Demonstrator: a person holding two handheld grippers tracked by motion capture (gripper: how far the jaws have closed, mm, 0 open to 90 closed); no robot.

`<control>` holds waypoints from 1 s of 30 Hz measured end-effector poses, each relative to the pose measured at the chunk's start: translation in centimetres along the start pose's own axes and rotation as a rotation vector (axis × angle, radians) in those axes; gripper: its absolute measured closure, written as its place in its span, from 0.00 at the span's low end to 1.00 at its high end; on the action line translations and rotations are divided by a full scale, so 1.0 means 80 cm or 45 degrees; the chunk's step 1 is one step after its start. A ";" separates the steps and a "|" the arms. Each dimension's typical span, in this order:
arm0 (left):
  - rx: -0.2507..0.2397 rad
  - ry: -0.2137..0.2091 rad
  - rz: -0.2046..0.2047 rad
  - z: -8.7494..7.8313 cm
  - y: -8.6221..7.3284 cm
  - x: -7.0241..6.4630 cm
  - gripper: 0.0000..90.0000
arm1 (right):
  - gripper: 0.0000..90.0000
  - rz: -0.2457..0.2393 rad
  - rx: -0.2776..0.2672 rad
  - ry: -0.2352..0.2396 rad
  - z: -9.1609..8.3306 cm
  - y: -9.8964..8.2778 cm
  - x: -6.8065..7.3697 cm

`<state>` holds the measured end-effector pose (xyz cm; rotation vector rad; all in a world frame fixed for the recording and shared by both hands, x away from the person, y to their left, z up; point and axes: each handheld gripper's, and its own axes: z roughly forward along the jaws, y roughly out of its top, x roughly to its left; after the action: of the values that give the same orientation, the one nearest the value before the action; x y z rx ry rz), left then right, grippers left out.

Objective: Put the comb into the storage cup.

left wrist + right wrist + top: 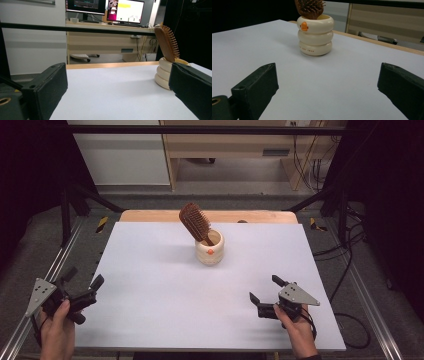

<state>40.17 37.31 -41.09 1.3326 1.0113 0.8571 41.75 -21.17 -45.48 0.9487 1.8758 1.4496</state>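
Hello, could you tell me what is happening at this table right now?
A person holds a left hand-held gripper and a right hand-held gripper, both open and empty, near the front of the white table. Farther back, a wooden hairbrush stands tilted, handle down, in a cream ringed cup. Neither gripper touches it.

A lab workspace: behind the white table, a desk carries lit computer monitors, cables hang beside it, and black metal framing surrounds the table.
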 end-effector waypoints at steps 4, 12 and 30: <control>0.015 -0.011 -0.001 0.004 -0.011 -0.005 0.02 | 0.04 0.002 -0.003 0.004 -0.003 0.000 -0.002; 0.043 -0.041 -0.002 0.010 -0.025 -0.014 0.02 | 0.04 0.014 -0.011 -0.015 -0.007 -0.002 -0.007; 0.146 -0.110 0.019 0.024 -0.042 -0.031 0.02 | 0.04 0.031 -0.024 -0.021 -0.014 -0.008 -0.018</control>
<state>40.88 34.07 -44.27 1.4633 0.9967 0.7554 41.58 -23.09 -45.78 0.9753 1.8417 1.4669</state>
